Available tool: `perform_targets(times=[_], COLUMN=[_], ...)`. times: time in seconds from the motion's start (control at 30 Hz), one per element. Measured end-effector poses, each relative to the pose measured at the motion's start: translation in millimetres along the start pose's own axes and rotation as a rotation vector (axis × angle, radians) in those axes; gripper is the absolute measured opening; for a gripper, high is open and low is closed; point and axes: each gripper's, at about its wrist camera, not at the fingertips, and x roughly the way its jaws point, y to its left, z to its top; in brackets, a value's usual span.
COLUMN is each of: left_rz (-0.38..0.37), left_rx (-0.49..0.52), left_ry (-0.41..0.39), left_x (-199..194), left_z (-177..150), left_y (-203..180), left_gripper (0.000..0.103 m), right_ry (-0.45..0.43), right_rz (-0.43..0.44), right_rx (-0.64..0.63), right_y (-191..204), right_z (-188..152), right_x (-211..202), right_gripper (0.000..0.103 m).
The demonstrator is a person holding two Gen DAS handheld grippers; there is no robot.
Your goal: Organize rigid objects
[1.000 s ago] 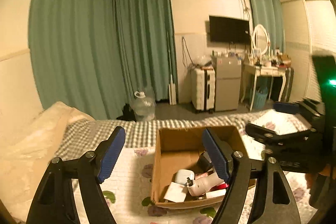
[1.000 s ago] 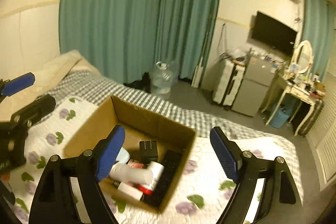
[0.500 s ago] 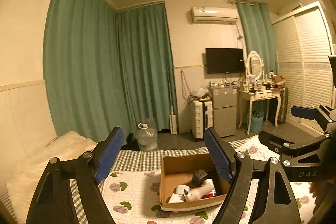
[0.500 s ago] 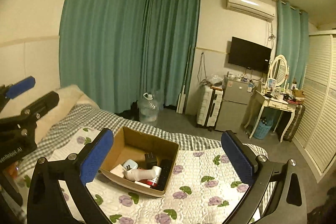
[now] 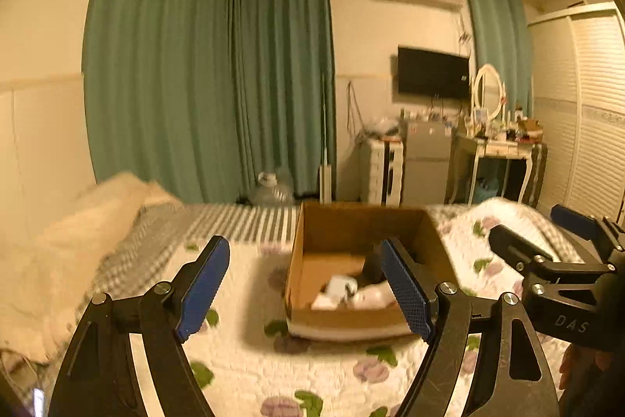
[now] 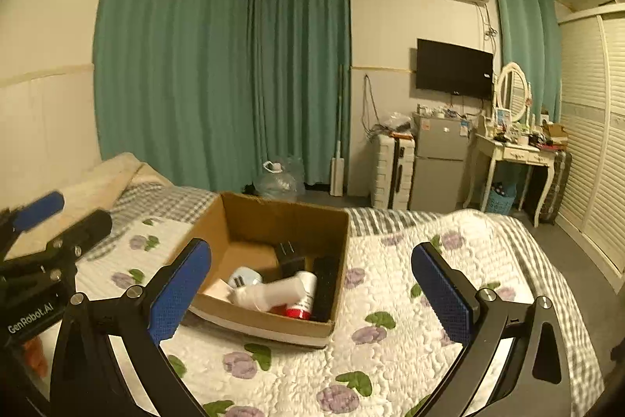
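Observation:
An open cardboard box [image 6: 242, 217] sits on the flowered quilt of the bed; it also shows in the left wrist view [image 5: 343, 225]. Inside lie a white bottle with a red cap [image 6: 281, 294], a small white round item [image 6: 244, 278], a black block [image 6: 289, 255] and a flat black item [image 6: 326, 282]. My left gripper [image 5: 304, 284] is open and empty, held above the bed in front of the box. My right gripper [image 6: 312, 284] is open and empty, also short of the box. Each gripper shows at the edge of the other's view.
The bed has a checked sheet [image 6: 172, 202] and a cream pillow [image 5: 97, 213] at the left. Beyond it stand green curtains [image 6: 218, 73], a water jug [image 6: 277, 180], a white suitcase [image 6: 392, 170], a small fridge [image 6: 439, 159] and a dressing table [image 6: 515, 151].
Both cameras rose and pulled back half a second ago, then came down and closer to the box again. Both grippers stayed open and empty.

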Motion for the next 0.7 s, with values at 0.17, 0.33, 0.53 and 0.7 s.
perform_targets(times=[0.17,0.33,0.53,0.7], left_rz=[0.019,0.011,0.007,0.012], left_rx=[0.019,0.038,0.029,0.023], left_ry=[0.007,0.004,0.009,0.017], left_x=[7.0,-0.5,-1.0,0.0], left_z=[-11.4,-13.8,-12.3,-12.0], left_y=[-6.3,-7.9,-5.6,-5.7], left_gripper=[0.082,0.082,0.082,0.082], right_ry=[0.064,0.064,0.059,0.061], right_rz=[0.000,-0.012,-0.010,-0.015], right_rx=[0.020,0.021,0.036,0.034], right_y=[-2.7,-3.5,-6.7,-6.5], right_z=[-16.5,-17.3,-14.0,-15.1], right_x=[17.5,13.5,10.9,12.2], right_gripper=[0.103,0.103,0.103,0.103])
